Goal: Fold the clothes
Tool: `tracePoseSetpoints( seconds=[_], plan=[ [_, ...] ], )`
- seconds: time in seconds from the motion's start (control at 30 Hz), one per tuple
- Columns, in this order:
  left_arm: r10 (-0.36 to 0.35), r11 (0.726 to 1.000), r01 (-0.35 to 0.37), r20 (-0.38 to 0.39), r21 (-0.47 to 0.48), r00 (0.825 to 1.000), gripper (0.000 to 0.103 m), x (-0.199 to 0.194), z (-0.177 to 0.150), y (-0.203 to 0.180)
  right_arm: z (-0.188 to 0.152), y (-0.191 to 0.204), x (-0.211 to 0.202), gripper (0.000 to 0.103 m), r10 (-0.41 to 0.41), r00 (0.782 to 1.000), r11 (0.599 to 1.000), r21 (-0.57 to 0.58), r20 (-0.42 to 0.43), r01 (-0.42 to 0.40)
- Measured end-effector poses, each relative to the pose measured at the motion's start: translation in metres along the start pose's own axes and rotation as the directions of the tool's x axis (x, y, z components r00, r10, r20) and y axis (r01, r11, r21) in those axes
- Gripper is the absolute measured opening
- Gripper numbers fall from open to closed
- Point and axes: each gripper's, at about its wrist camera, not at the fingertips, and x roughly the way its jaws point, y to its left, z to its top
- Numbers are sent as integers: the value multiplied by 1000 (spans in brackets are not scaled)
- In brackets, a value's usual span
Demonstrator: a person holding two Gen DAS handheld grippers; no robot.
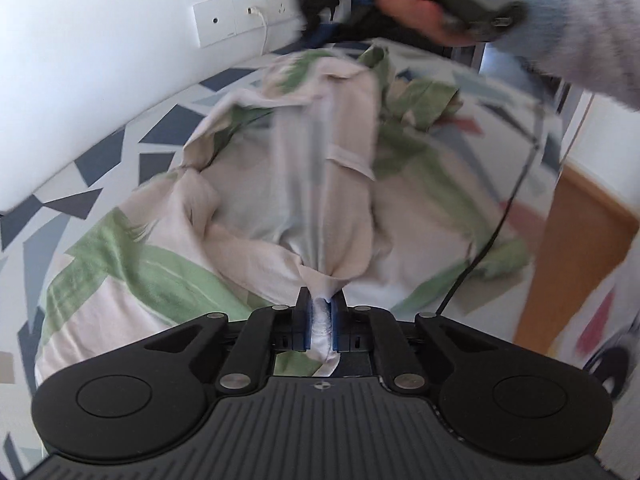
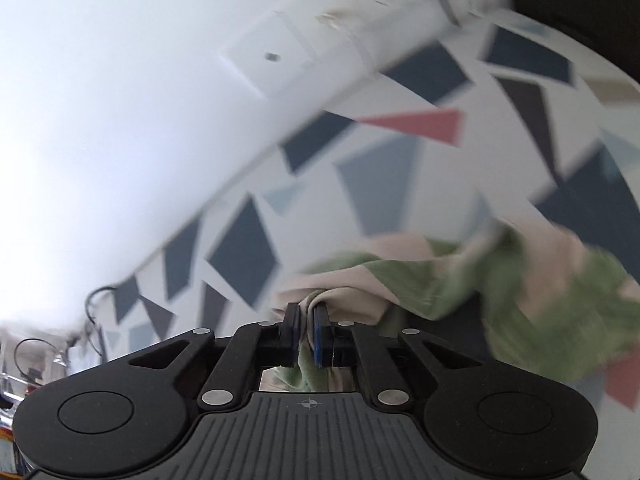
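A beige garment with green leaf print (image 1: 280,168) lies bunched on the patterned bed sheet (image 1: 96,160). My left gripper (image 1: 321,308) is shut on a pinched fold of its pale cloth, which rises taut away from the pads. In the left wrist view, a hand (image 1: 416,12) at the top holds the other gripper's handle above the garment's far end. My right gripper (image 2: 307,316) is shut on another edge of the garment (image 2: 520,288), beige and green cloth squeezed between its blue pads. That view is motion-blurred.
A white wall with a socket panel (image 1: 244,20) and a plugged-in cable runs along the bed's far side. A black cable (image 1: 516,184) trails across the sheet on the right. An orange wooden floor (image 1: 576,256) shows beyond the bed's right edge.
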Motion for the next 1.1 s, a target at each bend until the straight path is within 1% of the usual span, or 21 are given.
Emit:
tracePoseSetpoints(
  seconds=[0.07, 0.17, 0.23, 0.27, 0.3, 0.33, 0.37, 0.4, 0.43, 0.47, 0.5, 0.53, 0.6, 0.67, 0.77, 0.9, 0.93, 1.0, 1.03, 1.07, 1.1],
  plan=[
    [-39, 999, 40, 44, -28, 998, 9, 0, 17, -3, 17, 49, 8, 6, 54, 998, 996, -78, 13, -53],
    [-63, 996, 71, 134, -58, 989, 9, -1, 46, -10, 27, 129, 17, 5, 183, 982, 959, -211, -41, -188],
    [-64, 994, 81, 199, -79, 978, 9, -1, 65, -15, 19, 180, 25, 5, 261, 958, 904, -317, -117, -285],
    [-47, 992, 72, 221, -107, 974, 10, -2, 71, -13, 9, 205, 30, 5, 288, 944, 868, -373, -163, -329],
    [-29, 988, 61, 221, -139, 975, 13, -1, 74, -9, -3, 226, 35, 6, 295, 931, 830, -426, -214, -360],
    [-10, 984, 49, 220, -171, 975, 16, 0, 77, -5, -15, 241, 41, 8, 281, 924, 798, -471, -259, -375],
    [2, 979, 42, 212, -199, 977, 29, 2, 78, -2, -26, 251, 47, 12, 255, 924, 777, -508, -285, -371],
    [0, 976, 42, 193, -212, 981, 48, 2, 74, 2, -36, 257, 52, 27, 224, 930, 763, -540, -293, -354],
    [-1, 976, 42, 188, -214, 982, 58, 0, 67, 4, -42, 256, 54, 43, 205, 937, 759, -558, -284, -335],
    [-1, 975, 41, 183, -217, 983, 70, -3, 60, 7, -45, 253, 55, 48, 193, 944, 759, -569, -269, -317],
    [1, 975, 38, 178, -217, 984, 71, -6, 52, 9, -49, 250, 55, 53, 181, 950, 758, -580, -254, -299],
    [11, 976, 27, 171, -215, 985, 71, -11, 43, 13, -49, 244, 55, 55, 174, 954, 768, -573, -243, -286],
    [33, 971, 3, 146, -237, 989, 73, -22, 24, 25, -37, 222, 52, 55, 168, 959, 813, -519, -227, -265],
    [64, 958, -24, 129, -287, 990, 73, -33, 3, 41, -24, 189, 48, 57, 154, 966, 857, -459, -206, -235],
    [140, 910, -89, 97, -405, 985, 80, -51, -32, 72, -21, 129, 37, 61, 100, 982, 895, -417, -161, -159],
    [187, 819, -153, 5, -553, 982, 81, -55, -74, 113, -58, 60, 14, 63, -4, 988, 920, -389, -155, -58],
    [180, 808, -164, -28, -566, 983, 81, -52, -81, 119, -69, 44, 7, 63, -30, 988, 924, -382, -148, -30],
    [156, 790, -181, -93, -585, 983, 81, -45, -94, 131, -94, 19, -10, 66, -89, 992, 922, -385, -88, 49],
    [121, 797, -170, -122, -579, 985, 81, -42, -98, 132, -105, 10, -18, 71, -110, 992, 920, -385, -69, 76],
    [80, 808, -146, -140, -571, 987, 81, -39, -100, 132, -117, 3, -24, 73, -124, 990, 921, -379, -65, 91],
    [49, 820, -125, -149, -558, 988, 81, -35, -100, 128, -128, -1, -27, 76, -133, 988, 919, -383, -81, 92]
  ],
)
